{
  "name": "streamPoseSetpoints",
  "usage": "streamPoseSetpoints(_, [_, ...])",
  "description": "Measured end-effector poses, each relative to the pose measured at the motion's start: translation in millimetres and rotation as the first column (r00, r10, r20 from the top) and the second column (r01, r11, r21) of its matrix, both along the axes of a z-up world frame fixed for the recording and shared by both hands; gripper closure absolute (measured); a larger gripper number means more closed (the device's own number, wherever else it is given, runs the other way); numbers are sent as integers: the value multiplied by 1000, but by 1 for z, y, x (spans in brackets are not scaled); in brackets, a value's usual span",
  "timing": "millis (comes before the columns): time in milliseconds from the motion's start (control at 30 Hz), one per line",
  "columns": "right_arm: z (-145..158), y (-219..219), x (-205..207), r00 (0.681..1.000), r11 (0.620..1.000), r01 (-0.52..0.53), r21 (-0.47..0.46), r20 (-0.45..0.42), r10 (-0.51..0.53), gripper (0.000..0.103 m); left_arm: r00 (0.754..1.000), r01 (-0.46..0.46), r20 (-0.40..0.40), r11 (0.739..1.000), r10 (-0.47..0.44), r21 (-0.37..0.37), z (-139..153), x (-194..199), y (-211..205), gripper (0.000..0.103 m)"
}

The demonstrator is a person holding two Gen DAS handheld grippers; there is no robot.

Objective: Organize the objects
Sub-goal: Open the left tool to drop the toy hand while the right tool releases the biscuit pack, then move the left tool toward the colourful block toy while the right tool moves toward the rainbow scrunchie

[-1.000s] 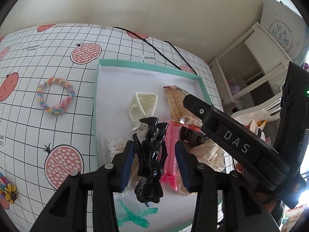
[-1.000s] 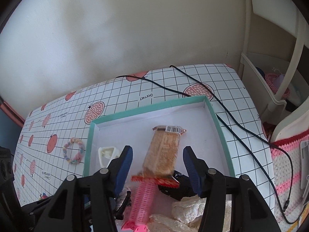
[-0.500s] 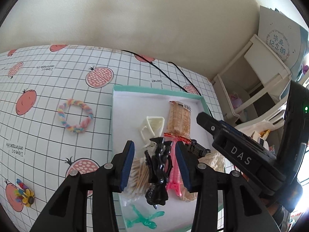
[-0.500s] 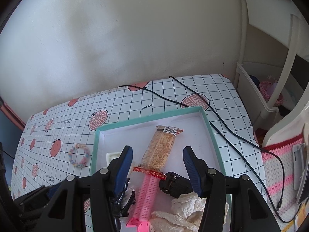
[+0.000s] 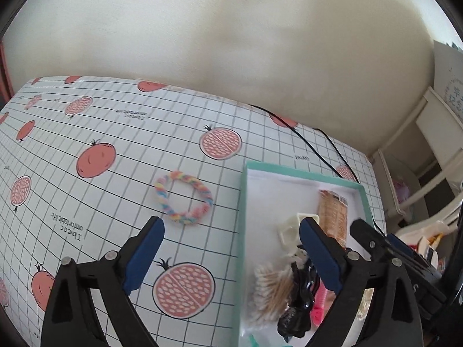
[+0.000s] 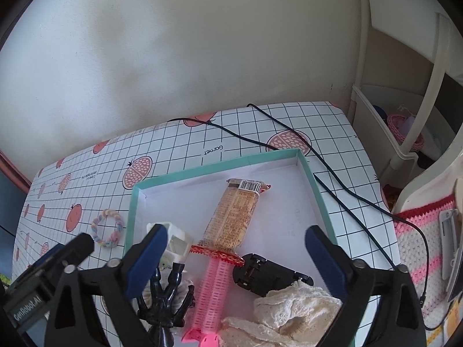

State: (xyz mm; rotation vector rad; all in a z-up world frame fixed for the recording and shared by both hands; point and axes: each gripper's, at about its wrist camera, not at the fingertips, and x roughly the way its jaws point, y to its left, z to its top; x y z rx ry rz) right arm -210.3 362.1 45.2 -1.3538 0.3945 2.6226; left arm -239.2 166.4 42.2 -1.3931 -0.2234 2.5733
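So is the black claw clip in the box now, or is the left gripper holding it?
In the box. The black claw clip lies on the box floor beside the cotton swabs, and the left gripper is open and empty.

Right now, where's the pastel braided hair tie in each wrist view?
Left wrist: pastel braided hair tie centre frame, on the tablecloth left of the teal-rimmed box.
Right wrist: lower left, again left of the box.
Shared landmark: the box's left rim.
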Motion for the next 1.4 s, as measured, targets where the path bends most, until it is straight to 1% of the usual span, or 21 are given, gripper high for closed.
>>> streamPoseSetpoints(67, [-1, -1, 0, 1000, 1000, -4, 6, 3, 4, 0, 1000, -19, -4, 1000, 19, 5, 0, -2, -4, 4])
streamPoseSetpoints(100, [-1, -2, -1, 1000, 1000, -5, 6, 4, 5, 0, 1000, -27, -5, 1000, 27, 8, -1, -2, -6, 0])
streamPoseSetpoints(267, [-2, -3, -2, 1000, 1000, -9, 7, 7, 9, 0, 999, -41, 1, 999, 41, 16, -4, -4, -13, 0])
streamPoseSetpoints(600, [-3, -4, -2, 1000, 1000, -9, 8, 13, 9, 0, 1000, -29, 0, 1000, 29, 10, -4, -2, -12, 0])
streamPoseSetpoints(800, [4, -19, -5, 999, 999, -35, -26, -6, 35, 0, 1000, -24, 10, 1000, 24, -7, -1, -3, -20, 0])
streamPoseSetpoints(967, [11, -51, -13, 996, 996, -90, -16, -13, 90, 0, 998, -56, 25, 998, 57, -16, 7, -8, -47, 0])
streamPoseSetpoints(1167, [14, -93, -21, 986, 986, -164, -8, -16, 164, 0, 990, -134, 49, 991, 134, -13, 17, -16, -96, 0])
streamPoseSetpoints(1333, [12, -127, -27, 973, 973, -230, -12, -12, 230, 0, 974, -213, 78, 977, 215, -34, 18, -20, -147, 0])
streamPoseSetpoints(1400, [11, -140, -29, 967, 967, -253, -11, -12, 253, 0, 970, -219, 91, 974, 224, -61, 17, -21, -162, 0])
